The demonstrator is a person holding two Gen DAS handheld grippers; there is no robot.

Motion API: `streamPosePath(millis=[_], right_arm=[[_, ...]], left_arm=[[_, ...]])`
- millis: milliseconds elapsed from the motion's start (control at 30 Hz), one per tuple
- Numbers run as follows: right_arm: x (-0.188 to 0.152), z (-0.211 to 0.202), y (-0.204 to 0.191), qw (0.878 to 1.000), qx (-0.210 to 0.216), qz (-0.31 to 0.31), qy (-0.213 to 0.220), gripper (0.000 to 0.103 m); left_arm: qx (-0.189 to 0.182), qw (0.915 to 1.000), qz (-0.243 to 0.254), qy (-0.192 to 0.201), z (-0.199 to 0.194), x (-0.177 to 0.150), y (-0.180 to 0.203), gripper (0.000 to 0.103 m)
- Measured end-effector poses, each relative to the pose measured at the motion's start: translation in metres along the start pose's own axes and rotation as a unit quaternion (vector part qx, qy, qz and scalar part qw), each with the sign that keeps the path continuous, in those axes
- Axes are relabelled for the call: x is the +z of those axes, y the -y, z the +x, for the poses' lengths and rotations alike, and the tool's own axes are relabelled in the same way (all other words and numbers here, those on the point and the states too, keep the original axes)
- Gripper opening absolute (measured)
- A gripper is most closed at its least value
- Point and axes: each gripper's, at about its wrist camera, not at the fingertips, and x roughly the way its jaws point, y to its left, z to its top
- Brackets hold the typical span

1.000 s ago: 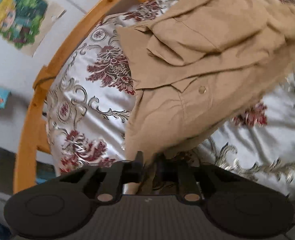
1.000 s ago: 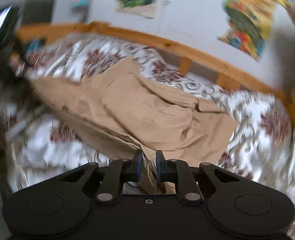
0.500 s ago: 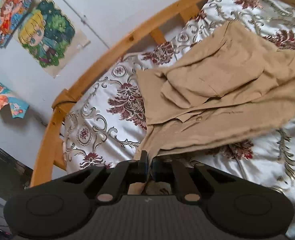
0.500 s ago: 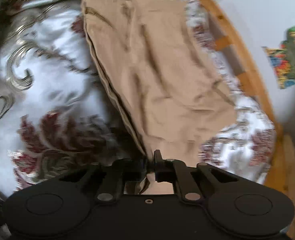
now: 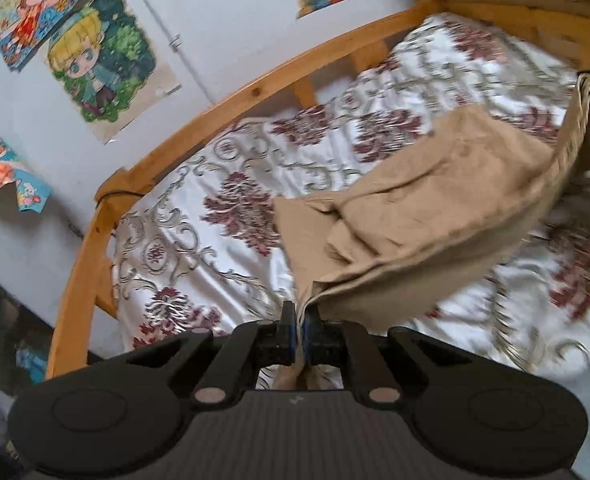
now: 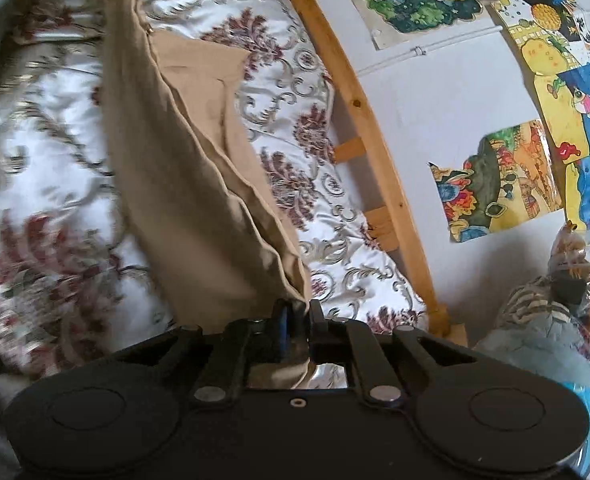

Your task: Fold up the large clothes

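Bed (image 5: 223, 248), floral cover, wooden frame (image 5: 255, 92) along a postered wall. Tan garment (image 5: 435, 216) hangs slack between the two grippers, its middle sagging onto the cover. Long axis runs gripper to gripper, roughly parallel to the frame. Left gripper (image 5: 299, 316): jaws nearly closed, pinching one end of the cloth. Right gripper (image 6: 297, 314): jaws opening slightly, cloth edge between them and apparently held. Judgement: each hand has one end, neither nearer; next, bring the ends together.
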Motion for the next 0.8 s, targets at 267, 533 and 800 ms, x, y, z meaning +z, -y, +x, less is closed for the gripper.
streamPosePath(millis=[267,533,800], right_arm=[[0.025,0.131,0.024,0.99,-0.031,0.133,-0.036,0.019],[0.006,0.192,0.022,0.979,0.015,0.204,0.011,0.049],[-0.051,0.153,0.11,0.88,0.007,0.472,0.062,0.095]], left_arm=[[0.025,0.9944,-0.077,-0.068,0.126,0.059,-0.011,0.005],[0.038,0.9826,-0.136,-0.121,0.238,0.063,0.003,0.006],[0.018,0.971,-0.214,-0.105,0.255,0.054,-0.004,0.006]])
